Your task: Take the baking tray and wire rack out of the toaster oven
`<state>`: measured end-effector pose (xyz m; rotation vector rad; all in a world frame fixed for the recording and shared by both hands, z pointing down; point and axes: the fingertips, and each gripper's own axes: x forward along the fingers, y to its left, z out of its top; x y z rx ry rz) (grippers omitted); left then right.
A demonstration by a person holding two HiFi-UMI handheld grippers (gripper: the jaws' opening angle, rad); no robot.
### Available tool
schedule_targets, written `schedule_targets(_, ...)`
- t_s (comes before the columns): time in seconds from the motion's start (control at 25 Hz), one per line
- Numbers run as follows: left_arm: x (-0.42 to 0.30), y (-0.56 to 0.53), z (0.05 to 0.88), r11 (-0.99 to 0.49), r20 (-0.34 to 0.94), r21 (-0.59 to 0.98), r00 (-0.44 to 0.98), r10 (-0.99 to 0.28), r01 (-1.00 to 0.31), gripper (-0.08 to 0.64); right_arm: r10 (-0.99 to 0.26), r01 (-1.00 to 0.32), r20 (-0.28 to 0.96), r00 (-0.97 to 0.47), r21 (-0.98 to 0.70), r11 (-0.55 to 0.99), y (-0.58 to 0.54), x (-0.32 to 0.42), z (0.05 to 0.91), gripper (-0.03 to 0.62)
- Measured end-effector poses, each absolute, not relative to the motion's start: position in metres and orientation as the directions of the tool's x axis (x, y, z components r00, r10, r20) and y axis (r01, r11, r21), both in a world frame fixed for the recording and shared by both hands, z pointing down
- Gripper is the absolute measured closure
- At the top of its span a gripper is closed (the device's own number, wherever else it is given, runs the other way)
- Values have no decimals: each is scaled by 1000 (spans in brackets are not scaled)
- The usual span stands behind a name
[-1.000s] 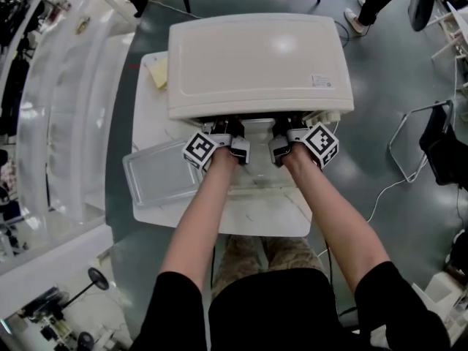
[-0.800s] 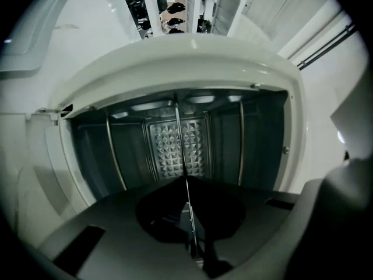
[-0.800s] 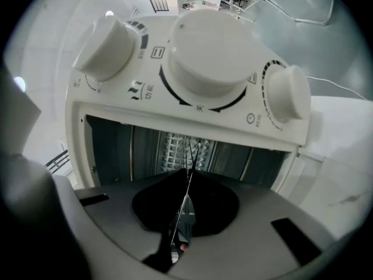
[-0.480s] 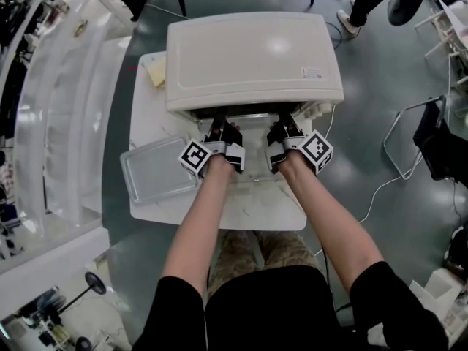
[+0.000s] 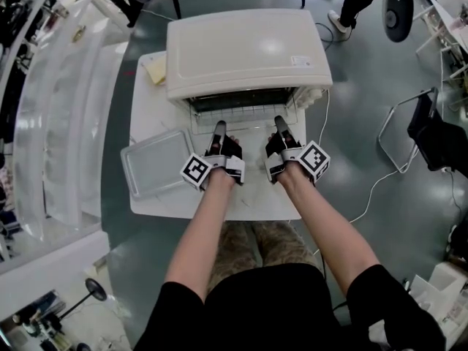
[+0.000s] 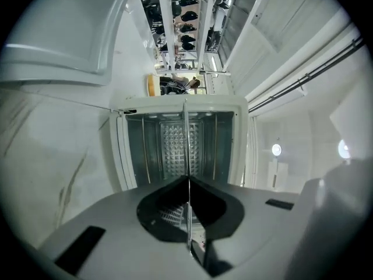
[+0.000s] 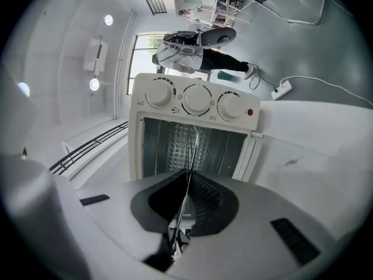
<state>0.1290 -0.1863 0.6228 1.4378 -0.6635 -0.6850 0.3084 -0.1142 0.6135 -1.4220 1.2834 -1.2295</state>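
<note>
Both grippers are closed tight on the wire rack (image 5: 245, 115). The left gripper (image 5: 219, 129) and the right gripper (image 5: 279, 121) point side by side at the open front of the oven, each with its jaws pinched on the rack's near edge. The white table (image 5: 142, 123) carries all the items. The toaster oven (image 5: 248, 50) stands at the table's far side, its cream top toward the head camera and its front open toward the person. The baking tray (image 5: 157, 165) lies flat on the table, outside the oven and to the left of its front. It sits just beside the left gripper's marker cube (image 5: 197, 170), and neither gripper holds it. The wire rack projects partway from the oven opening, with its rear part under the oven's top. The left gripper grasps the front edge toward its left end and the right gripper toward its right end. In each gripper view the rack appears edge-on, as a thin line running from between the closed pads into the ribbed cavity. Three control knobs (image 7: 197, 100) show on the oven's panel in the right gripper view. A yellow paper (image 5: 159, 70) lies on the table at the oven's far left corner.
</note>
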Motion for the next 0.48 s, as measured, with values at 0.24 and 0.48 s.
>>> schedule_targets(0.24,113,-150,615,24,0,999,663,-749,27,541,-990,-173,142,0,-975,-140,-74,291,609,565)
schedule_targets(0.48,101,-111,608,32,-5,999,669,-743,43,540,-991,-141,130,10,-981,-130,-37,278,602,565)
